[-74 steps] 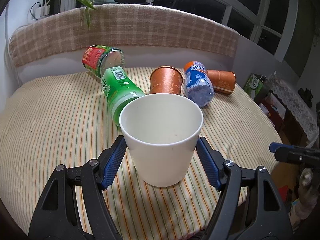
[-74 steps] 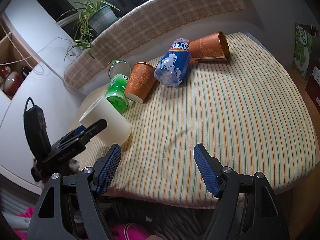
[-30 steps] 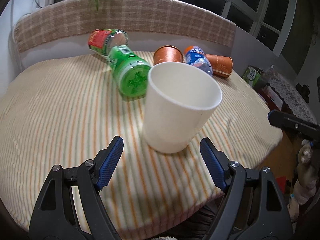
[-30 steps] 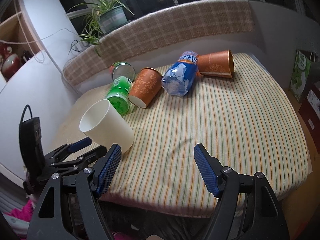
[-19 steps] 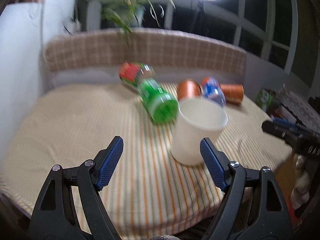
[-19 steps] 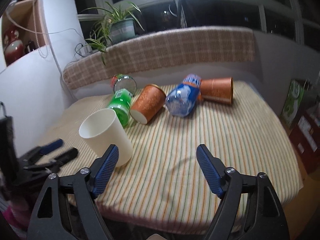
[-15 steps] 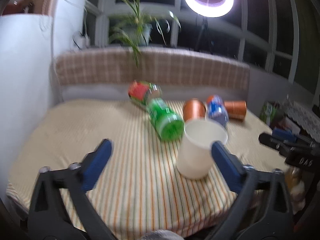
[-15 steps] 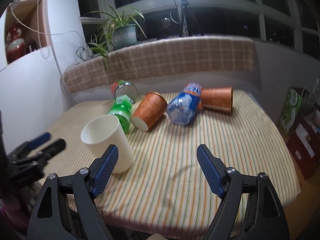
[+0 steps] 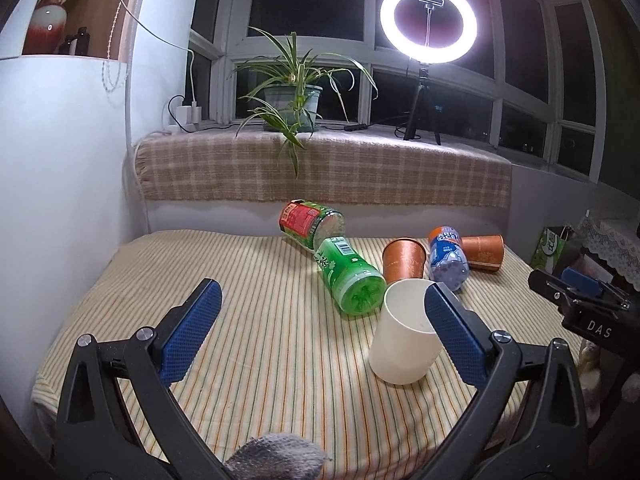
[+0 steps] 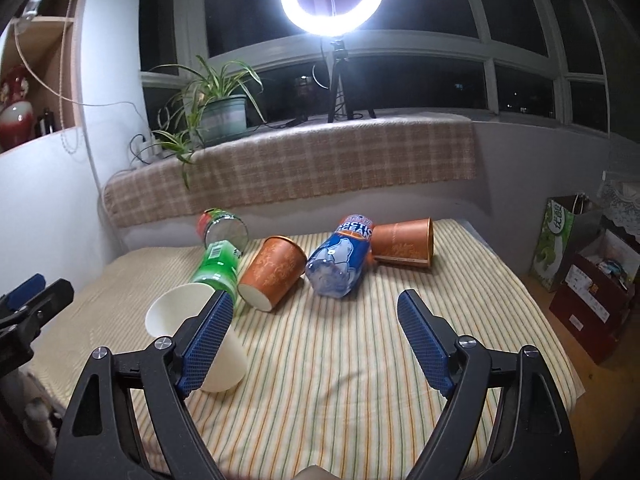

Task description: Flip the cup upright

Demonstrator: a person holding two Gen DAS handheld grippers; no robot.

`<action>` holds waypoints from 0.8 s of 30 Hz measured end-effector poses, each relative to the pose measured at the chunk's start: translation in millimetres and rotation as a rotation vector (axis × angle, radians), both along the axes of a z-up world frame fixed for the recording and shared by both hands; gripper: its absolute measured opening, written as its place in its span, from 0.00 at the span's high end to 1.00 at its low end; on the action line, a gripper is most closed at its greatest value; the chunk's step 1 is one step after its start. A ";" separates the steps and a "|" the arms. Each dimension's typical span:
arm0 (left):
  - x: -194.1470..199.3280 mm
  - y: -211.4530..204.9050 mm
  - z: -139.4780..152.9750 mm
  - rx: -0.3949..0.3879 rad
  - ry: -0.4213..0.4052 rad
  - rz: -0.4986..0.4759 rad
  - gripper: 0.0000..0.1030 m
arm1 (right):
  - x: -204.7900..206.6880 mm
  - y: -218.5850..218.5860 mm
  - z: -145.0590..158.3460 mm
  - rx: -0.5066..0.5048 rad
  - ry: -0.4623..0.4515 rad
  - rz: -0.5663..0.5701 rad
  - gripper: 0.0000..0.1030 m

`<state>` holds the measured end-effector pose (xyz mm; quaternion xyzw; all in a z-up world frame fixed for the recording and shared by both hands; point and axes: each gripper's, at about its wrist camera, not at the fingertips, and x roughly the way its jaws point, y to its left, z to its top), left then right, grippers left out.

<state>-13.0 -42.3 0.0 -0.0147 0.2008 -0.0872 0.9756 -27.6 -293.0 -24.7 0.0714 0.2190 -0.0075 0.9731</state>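
Observation:
A white paper cup stands upright, mouth up, on the striped tablecloth near the front edge. It also shows in the right wrist view, partly behind my right gripper's left finger. My left gripper is open and empty, pulled back from the cup, whose right side sits behind the right finger. My right gripper is open and empty above the tablecloth, to the right of the cup.
Behind the cup lie a green bottle, a red-labelled bottle, a blue bottle and two orange cups. A plaid backrest, plant and ring light stand behind. Bags stand on the floor to the right.
My left gripper let go of the white cup, drew back and rose, so the cup stands free. My right gripper also rose and tilted up.

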 end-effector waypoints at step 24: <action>0.0 5.9 2.1 -0.008 -0.014 0.026 0.00 | 1.9 6.9 -1.6 -0.018 0.012 0.012 0.18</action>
